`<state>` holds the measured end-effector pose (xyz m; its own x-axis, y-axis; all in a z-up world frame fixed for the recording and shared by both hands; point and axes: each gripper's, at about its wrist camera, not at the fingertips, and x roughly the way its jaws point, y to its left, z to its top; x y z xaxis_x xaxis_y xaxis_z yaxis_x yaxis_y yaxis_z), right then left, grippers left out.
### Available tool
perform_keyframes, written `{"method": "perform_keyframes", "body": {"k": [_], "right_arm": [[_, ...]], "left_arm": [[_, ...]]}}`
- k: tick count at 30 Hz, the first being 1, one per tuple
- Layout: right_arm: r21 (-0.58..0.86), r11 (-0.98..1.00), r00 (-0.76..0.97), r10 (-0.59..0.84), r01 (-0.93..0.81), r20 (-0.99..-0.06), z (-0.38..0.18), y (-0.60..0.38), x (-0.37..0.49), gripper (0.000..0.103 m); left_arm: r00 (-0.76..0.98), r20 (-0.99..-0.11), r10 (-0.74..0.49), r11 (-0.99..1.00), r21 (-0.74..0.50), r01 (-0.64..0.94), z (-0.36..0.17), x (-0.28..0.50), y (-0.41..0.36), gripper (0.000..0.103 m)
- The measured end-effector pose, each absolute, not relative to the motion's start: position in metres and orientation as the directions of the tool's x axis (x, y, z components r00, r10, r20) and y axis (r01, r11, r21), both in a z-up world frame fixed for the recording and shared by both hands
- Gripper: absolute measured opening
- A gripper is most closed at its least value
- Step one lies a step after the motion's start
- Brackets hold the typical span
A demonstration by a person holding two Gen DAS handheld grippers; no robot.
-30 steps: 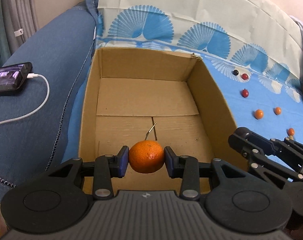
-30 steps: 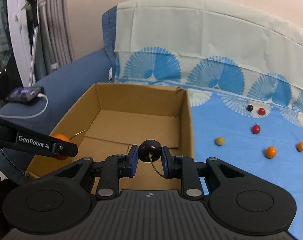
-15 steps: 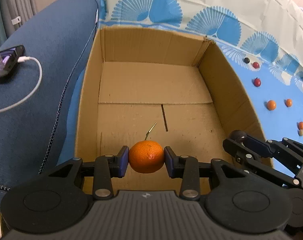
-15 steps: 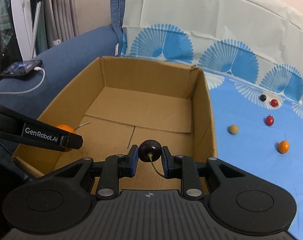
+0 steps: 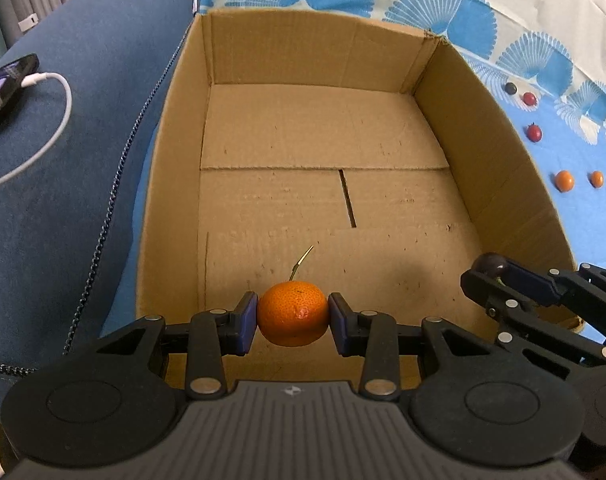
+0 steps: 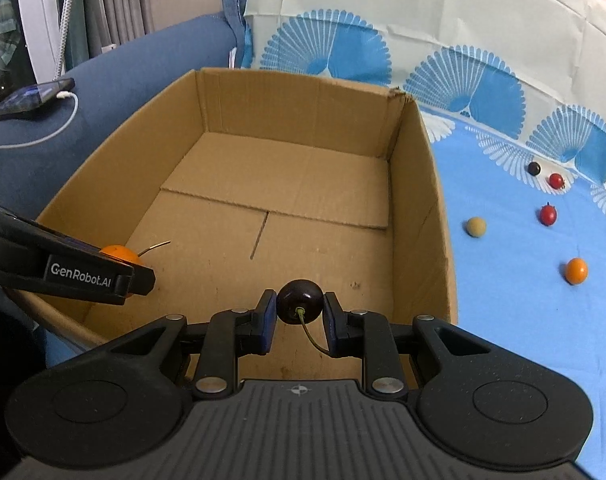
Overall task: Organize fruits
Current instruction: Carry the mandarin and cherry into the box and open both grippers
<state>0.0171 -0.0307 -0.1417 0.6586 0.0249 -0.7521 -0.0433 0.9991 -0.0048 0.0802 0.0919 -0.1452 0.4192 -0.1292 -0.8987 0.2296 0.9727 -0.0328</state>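
Empty cardboard box (image 5: 467, 128) below left gripper (image 5: 293, 322) clamping a mandarin (image 5: 292, 312) and right gripper (image 6: 299, 314) clamping a cherry (image 6: 299, 301); loose fruits (image 6: 576, 270) remain outside

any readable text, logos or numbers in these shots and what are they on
"GenRobot.AI": white lettering on the side of the left gripper, seen from the right wrist view.
Small white tag on the grey curtain at top left of the left wrist view: a mark, too small to read.
Phone screen: lit, too blurred to read.
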Motion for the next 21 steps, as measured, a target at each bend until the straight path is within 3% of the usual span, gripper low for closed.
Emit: {"method": "perform_keyframes", "body": {"k": [11, 16, 21], "right_arm": [[0.035, 0.999, 0.622, 0.038, -0.017, -0.782, -0.149, -0.036, 0.022, 0.026], [0.074, 0.997, 0.606, 0.053, 0.01, -0.793, -0.151, -0.041, 0.022, 0.038], [0.075, 0.997, 0.611, 0.047, 0.019, -0.79, -0.151, -0.041, 0.018, 0.038]], "left_arm": [[0.394, -0.91, -0.127, 0.969, -0.03, 0.244, -0.154, 0.079, 0.089, 0.044], [0.369, -0.908, -0.197, 0.96, -0.102, 0.262, -0.153, 0.08, 0.088, 0.074], [0.35, -0.916, -0.196, 0.956, -0.099, 0.276, -0.155, 0.083, 0.086, 0.074]]}}
